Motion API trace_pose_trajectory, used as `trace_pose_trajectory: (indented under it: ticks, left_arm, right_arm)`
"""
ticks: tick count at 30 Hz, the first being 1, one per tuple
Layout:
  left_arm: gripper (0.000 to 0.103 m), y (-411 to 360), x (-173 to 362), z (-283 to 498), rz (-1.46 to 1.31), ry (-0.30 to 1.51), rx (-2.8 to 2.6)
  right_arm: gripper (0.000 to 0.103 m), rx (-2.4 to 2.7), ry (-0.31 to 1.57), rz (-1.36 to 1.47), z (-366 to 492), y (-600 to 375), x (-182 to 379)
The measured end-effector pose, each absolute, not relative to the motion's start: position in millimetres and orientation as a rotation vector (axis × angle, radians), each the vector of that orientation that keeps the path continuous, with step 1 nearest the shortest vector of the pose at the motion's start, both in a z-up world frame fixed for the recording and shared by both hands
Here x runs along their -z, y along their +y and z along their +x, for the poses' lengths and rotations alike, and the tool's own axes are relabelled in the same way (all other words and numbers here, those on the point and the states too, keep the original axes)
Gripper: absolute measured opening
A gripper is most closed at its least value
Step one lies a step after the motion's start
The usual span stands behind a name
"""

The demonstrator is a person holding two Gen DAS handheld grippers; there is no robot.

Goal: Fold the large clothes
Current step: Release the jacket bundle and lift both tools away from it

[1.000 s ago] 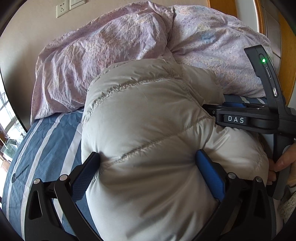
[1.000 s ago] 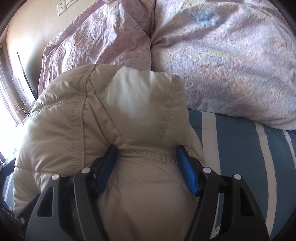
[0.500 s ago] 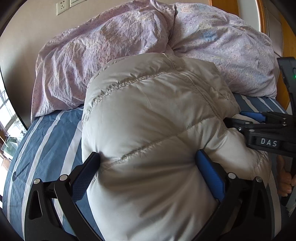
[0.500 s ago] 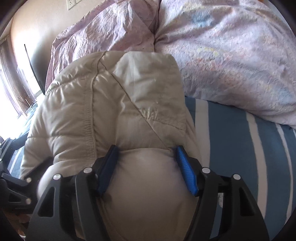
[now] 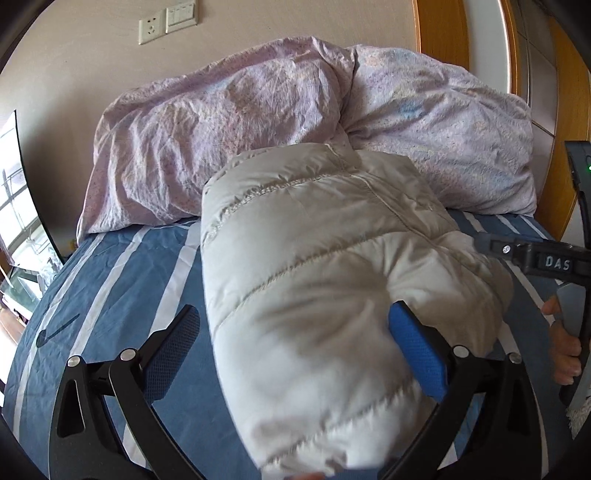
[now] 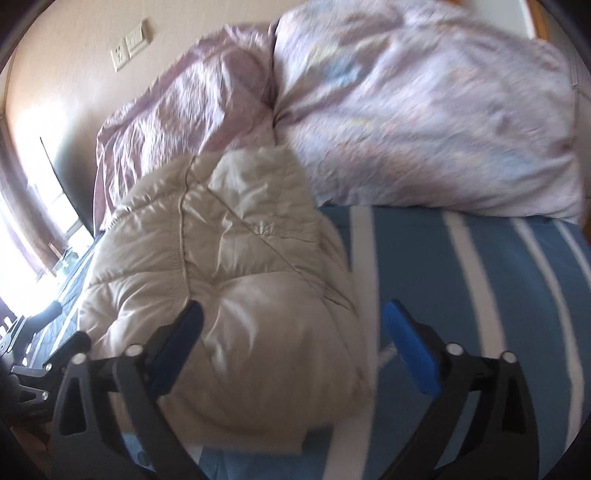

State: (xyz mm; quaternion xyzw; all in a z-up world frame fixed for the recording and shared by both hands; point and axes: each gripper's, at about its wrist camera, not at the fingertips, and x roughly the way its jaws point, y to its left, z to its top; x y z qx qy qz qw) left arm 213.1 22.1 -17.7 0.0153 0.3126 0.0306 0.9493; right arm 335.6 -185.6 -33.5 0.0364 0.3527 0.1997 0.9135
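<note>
A cream puffy down jacket [image 5: 314, 266] lies folded in a thick bundle on the blue striped bed sheet [image 5: 110, 295]. My left gripper [image 5: 295, 354] is open, its blue pads wide apart; the right pad [image 5: 417, 354] touches the bundle, the left pad stands clear over the sheet. My right gripper [image 6: 291, 343] is open too, with the jacket [image 6: 229, 266] between and under its pads. The right gripper's body [image 5: 546, 262] shows at the right edge of the left wrist view, held by a hand.
A crumpled lilac duvet [image 5: 258, 129] is heaped along the head of the bed, just behind the jacket. The wall with a socket [image 5: 151, 31] is behind it. A window is at the left and wooden panelling [image 5: 443, 26] at the right.
Both grippers have opened and drawn back from the jacket. The bundle has dropped onto the sheet and lies lower and farther off.
</note>
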Motion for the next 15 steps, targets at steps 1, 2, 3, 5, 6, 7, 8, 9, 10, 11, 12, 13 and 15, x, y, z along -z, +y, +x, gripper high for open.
trace_pose_trajectory:
  ticks: [1,2,3,5,6,7,8,9,10,11,12,13,15]
  left_arm:
    - [0.102,23,16,205,0.029,0.638,-0.062]
    - [0.102,23,15,199,0.026,0.638,-0.060]
    - [0.102,24,13,192,0.021,0.640,-0.058]
    - [0.102,26,11,180,0.009,0.646,-0.061]
    - [0.102,27,11,173,0.000,0.652,-0.060]
    - [0.102,28,10,168,-0.004,0.656,-0.058]
    - [0.102,28,10,161,-0.006,0.661,-0.059]
    - [0.102,27,9,156,-0.004,0.664,-0.060]
    - [0.102,26,9,148,0.000,0.666,-0.057]
    - [0.102,25,8,141,0.000,0.669,-0.053]
    - [0.102,25,8,134,-0.002,0.673,-0.049]
    - [0.102,24,7,129,-0.003,0.676,-0.047]
    - [0.102,23,4,118,0.000,0.680,-0.046]
  right_arm:
    - [0.101,-0.399,0.719,0.068,330,-188,30]
    - [0.101,-0.389,0.716,0.054,323,-189,26]
    - [0.101,-0.375,0.719,0.041,316,-190,24]
    - [0.101,-0.345,0.716,0.031,297,-194,18]
    - [0.101,-0.345,0.713,0.037,288,-197,17]
    - [0.101,-0.345,0.715,0.040,281,-198,17]
    - [0.101,-0.343,0.719,0.044,273,-200,17]
    - [0.101,-0.341,0.722,0.049,265,-202,17]
    - [0.101,-0.332,0.724,0.055,255,-204,17]
    - [0.101,-0.327,0.720,0.057,246,-206,17]
    - [0.101,-0.323,0.715,0.058,235,-207,17]
    - [0.101,-0.322,0.712,0.057,229,-206,16]
    - [0.101,-0.308,0.706,0.052,211,-207,16]
